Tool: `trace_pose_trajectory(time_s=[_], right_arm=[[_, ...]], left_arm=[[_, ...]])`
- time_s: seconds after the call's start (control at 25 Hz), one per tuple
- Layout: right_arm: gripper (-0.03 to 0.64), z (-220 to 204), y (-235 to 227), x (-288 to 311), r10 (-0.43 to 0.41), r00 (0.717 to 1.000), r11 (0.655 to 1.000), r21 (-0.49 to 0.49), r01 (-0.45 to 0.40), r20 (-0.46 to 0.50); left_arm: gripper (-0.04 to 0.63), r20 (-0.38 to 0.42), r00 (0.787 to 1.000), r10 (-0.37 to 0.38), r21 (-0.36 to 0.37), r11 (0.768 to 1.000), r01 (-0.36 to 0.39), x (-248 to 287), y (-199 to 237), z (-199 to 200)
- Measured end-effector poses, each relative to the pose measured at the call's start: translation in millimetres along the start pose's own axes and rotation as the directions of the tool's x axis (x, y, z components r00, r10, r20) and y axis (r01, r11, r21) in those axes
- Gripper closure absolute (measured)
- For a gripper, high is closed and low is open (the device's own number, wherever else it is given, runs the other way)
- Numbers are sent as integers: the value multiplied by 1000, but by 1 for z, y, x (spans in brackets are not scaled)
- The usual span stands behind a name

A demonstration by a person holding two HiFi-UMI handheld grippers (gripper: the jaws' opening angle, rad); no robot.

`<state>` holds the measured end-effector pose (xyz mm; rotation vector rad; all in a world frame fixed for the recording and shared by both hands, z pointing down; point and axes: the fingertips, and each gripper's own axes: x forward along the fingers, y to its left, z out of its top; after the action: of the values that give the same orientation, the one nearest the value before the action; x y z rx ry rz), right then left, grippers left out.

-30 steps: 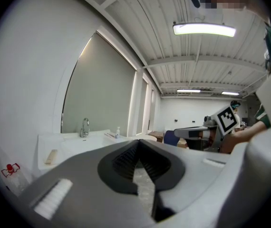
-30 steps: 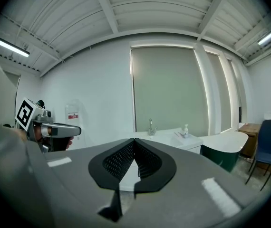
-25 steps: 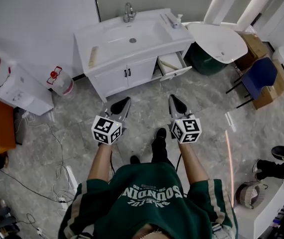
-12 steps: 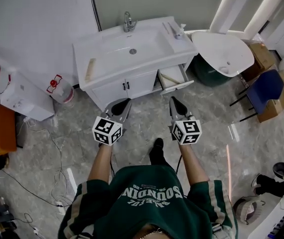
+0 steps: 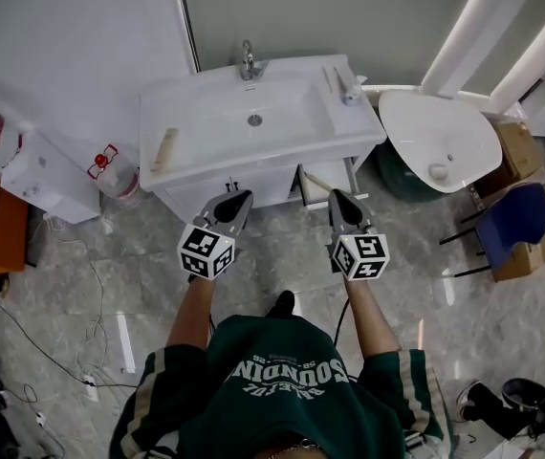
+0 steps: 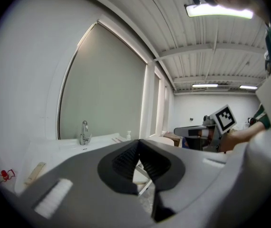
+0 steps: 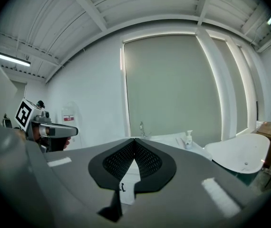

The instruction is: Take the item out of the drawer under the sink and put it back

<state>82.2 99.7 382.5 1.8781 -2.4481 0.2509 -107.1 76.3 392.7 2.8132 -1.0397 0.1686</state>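
The white sink cabinet [image 5: 186,122] stands against the back wall, and its right-hand drawer [image 5: 325,180] is pulled open. A pale item lies inside the drawer, too small to identify. My left gripper [image 5: 237,202] is shut and empty, its tip just in front of the cabinet doors. My right gripper [image 5: 340,202] is also shut and empty, level with the open drawer's front. In the left gripper view the jaw tips [image 6: 138,144] meet, and the drawer's white edge [image 6: 141,180] shows below them. In the right gripper view the tips [image 7: 134,141] meet in front of the cabinet doors [image 7: 122,186].
A faucet [image 5: 248,60], a soap bottle [image 5: 349,92] and a wooden strip [image 5: 163,149] sit on the counter. A white oval tub [image 5: 440,127] stands right of the cabinet, with a blue chair [image 5: 516,218] beyond. At left are a water dispenser [image 5: 48,185] and floor cables [image 5: 91,323].
The person has walked toward the sink cabinet, which now sits closer to both grippers. Both grippers came forward together and stayed shut.
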Motion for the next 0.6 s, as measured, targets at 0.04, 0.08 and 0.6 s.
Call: trace_pose_trajectory(time_s=[0.04, 0.08, 0.6], right_arm=[[615, 1, -8, 5, 10, 1000, 1000, -2, -10, -3], [615, 1, -16, 10, 19, 1000, 1000, -4, -19, -7], [615, -26, -81, 58, 48, 997, 999, 21, -47, -66]], left_arm=[[546, 0, 1000, 11, -2, 1000, -11, 8, 1, 1], [546, 0, 1000, 20, -6, 1000, -20, 16, 2, 3], [546, -37, 999, 35, -64, 997, -38, 93, 12, -15]])
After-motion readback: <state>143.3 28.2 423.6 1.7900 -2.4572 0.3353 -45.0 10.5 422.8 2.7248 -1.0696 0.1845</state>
